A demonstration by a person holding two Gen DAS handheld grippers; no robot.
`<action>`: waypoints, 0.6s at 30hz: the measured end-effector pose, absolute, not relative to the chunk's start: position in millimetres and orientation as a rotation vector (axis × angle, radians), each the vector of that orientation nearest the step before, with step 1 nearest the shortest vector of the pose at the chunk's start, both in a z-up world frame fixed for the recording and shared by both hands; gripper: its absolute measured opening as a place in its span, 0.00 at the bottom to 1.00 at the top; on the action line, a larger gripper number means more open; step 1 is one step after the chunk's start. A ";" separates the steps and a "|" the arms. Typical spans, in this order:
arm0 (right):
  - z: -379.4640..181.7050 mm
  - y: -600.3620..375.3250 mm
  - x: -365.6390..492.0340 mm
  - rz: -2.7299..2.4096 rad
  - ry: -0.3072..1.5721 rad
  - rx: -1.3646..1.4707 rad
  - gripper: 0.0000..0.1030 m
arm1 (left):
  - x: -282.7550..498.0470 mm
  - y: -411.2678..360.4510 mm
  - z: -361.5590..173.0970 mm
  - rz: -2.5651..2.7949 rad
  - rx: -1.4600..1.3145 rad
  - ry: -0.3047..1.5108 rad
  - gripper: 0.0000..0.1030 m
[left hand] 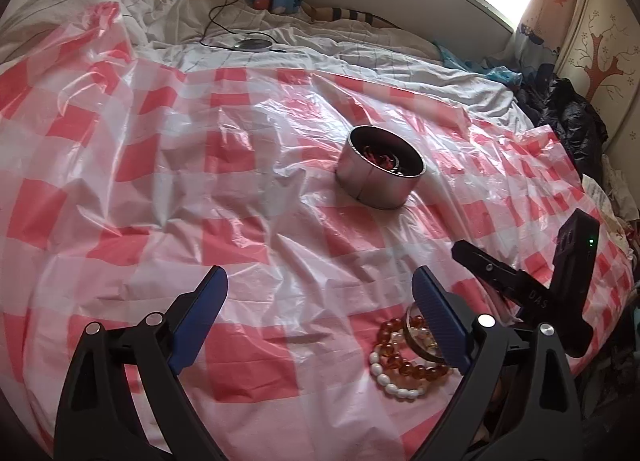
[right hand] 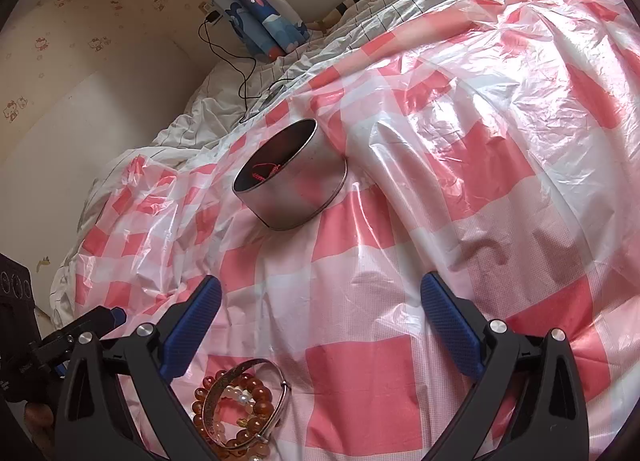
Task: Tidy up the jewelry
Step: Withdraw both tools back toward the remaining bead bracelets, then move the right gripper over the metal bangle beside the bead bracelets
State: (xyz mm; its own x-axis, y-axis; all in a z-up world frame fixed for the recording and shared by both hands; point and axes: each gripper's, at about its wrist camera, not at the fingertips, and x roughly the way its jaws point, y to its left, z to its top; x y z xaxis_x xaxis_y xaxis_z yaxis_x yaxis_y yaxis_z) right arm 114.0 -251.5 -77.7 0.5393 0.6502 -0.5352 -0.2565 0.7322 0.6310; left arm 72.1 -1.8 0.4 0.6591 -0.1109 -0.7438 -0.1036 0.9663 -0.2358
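A round metal tin (left hand: 381,172) stands on the red-and-white checked plastic sheet (left hand: 160,189) with something red inside; it also shows in the right wrist view (right hand: 294,177). A pile of jewelry lies near me: an amber bead bracelet (left hand: 404,365), a white bead bracelet (left hand: 390,379) and a metal bangle (left hand: 416,335). In the right wrist view the bangle (right hand: 248,401) lies over the amber beads (right hand: 256,387). My left gripper (left hand: 320,289) is open and empty, its right finger just beside the pile. My right gripper (right hand: 320,297) is open and empty, with the pile at its lower left.
The sheet covers a rumpled white bed quilt (left hand: 280,49). A black cable and a round disc (left hand: 252,44) lie at the far side. Dark clothes (left hand: 568,113) are heaped at the right edge. A wall (right hand: 80,101) borders the bed.
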 end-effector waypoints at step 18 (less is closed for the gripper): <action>-74.0 -248.7 114.1 0.550 0.836 0.498 0.93 | 73.6 -12.3 -11.0 -0.031 -0.245 0.898 0.89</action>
